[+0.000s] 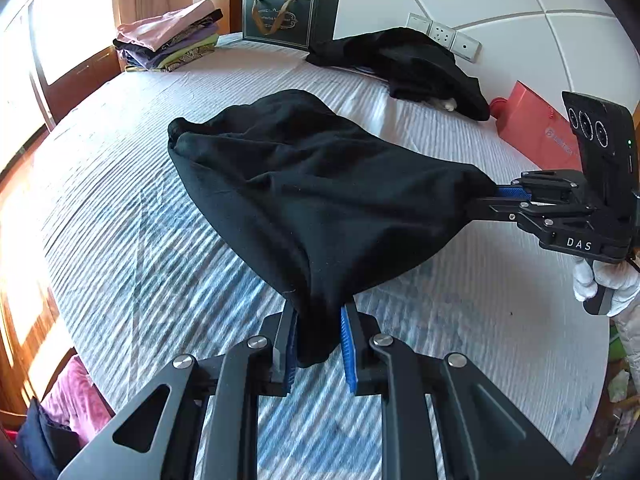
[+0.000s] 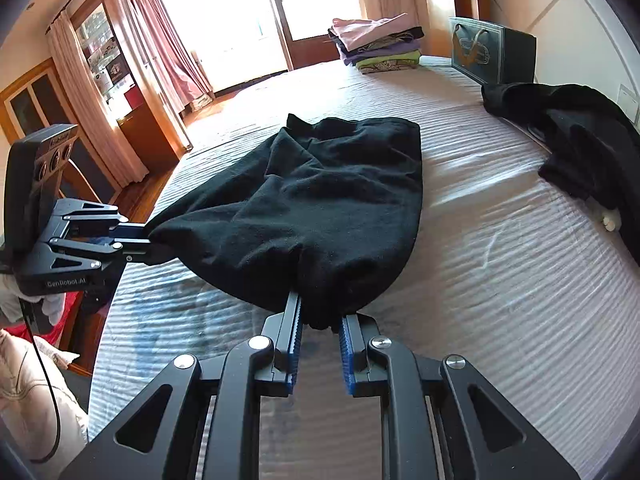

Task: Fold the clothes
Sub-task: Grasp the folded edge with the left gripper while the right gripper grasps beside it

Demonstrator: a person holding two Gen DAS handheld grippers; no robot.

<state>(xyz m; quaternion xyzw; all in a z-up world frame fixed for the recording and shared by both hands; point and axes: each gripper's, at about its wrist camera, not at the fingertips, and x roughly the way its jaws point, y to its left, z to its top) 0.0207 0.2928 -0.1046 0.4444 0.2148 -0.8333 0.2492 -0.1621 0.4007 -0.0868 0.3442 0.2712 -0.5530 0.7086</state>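
Observation:
A black garment (image 1: pixel 304 184) lies bunched on the striped bed sheet (image 1: pixel 120 208), its near edge lifted. My left gripper (image 1: pixel 318 320) is shut on one corner of it at the bottom of the left wrist view. My right gripper (image 1: pixel 486 196) is shut on the other corner, at the right of that view. In the right wrist view the garment (image 2: pixel 320 200) stretches from my right gripper (image 2: pixel 320 316) to my left gripper (image 2: pixel 150 240) at the left. The far end of the garment rests on the bed.
A second black garment (image 1: pixel 412 68) lies crumpled near the headboard. A stack of folded clothes (image 1: pixel 168 38) sits at the far corner beside a dark gift bag (image 1: pixel 288 18). A red bag (image 1: pixel 536 120) stands at the bed's right edge. Wall sockets (image 1: pixel 444 36) are behind.

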